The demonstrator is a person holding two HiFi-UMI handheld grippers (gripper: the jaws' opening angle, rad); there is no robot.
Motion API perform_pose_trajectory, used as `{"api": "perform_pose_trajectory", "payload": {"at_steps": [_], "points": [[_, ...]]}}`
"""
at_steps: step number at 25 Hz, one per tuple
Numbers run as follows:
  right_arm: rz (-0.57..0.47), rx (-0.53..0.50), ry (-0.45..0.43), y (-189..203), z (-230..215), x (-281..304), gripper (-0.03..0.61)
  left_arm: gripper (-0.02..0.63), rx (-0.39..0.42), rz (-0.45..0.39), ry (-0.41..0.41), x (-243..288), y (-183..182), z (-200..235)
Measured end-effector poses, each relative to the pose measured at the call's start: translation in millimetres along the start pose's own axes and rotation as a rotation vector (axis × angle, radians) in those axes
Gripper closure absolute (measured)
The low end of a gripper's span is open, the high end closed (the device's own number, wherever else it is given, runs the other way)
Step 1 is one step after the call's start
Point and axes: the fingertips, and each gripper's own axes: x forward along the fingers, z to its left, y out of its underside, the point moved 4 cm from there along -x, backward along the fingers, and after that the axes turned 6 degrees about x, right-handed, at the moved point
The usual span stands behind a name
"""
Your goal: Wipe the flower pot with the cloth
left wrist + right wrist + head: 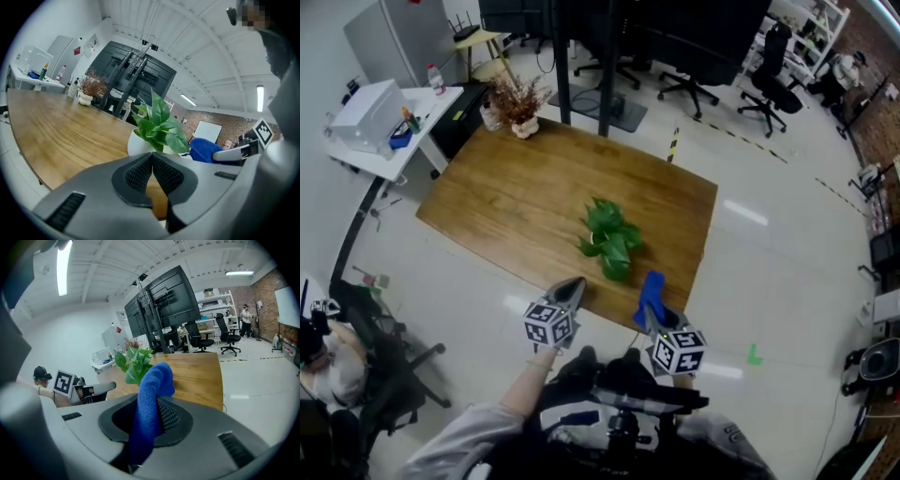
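Note:
A white flower pot [140, 146] with a green leafy plant [609, 241] stands on the wooden table [516, 197], near its front edge. My right gripper [652, 314] is shut on a blue cloth [149, 404], which sticks up between the jaws; it hovers at the table's near edge, just right of the plant [132, 363]. My left gripper [570, 292] is shut with nothing in it, held at the near edge left of the plant [159, 123]. From the left gripper view, the blue cloth [205, 149] shows beside the pot.
A small pot of dried reddish flowers [517, 103] stands at the table's far left corner. A white side desk [389, 127] with a box and bottles is at the left. Office chairs [769, 80] and dark screens stand behind. A seated person [328, 356] is at the lower left.

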Motion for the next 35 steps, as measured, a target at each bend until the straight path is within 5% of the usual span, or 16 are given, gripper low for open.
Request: {"api": "perform_pose_trajectory", "payload": {"at_steps": [11, 17, 24, 35], "points": [[0.097, -0.194, -0.097, -38.9, -40.8, 56.7, 0.512, 0.601, -0.091, -0.023, -0.047, 50.1, 0.8, 8.9], [0.174, -0.338, -0.204, -57.6, -57.9, 101.5, 0.512, 0.601, -0.115, 0.004, -0.135, 65.6, 8.6, 16.5], [0.239, -0.528, -0.319, -71.7, -59.8, 150.2, 0.512, 0.601, -0.177, -0.074, -0.244, 70.7, 0.5, 22.6], [0.343, -0.573, -0.461, -38.0, -39.0, 169.7, 0.512, 0.601, -0.157, -0.062, -0.298, 77.8, -6.6, 30.3]]}}
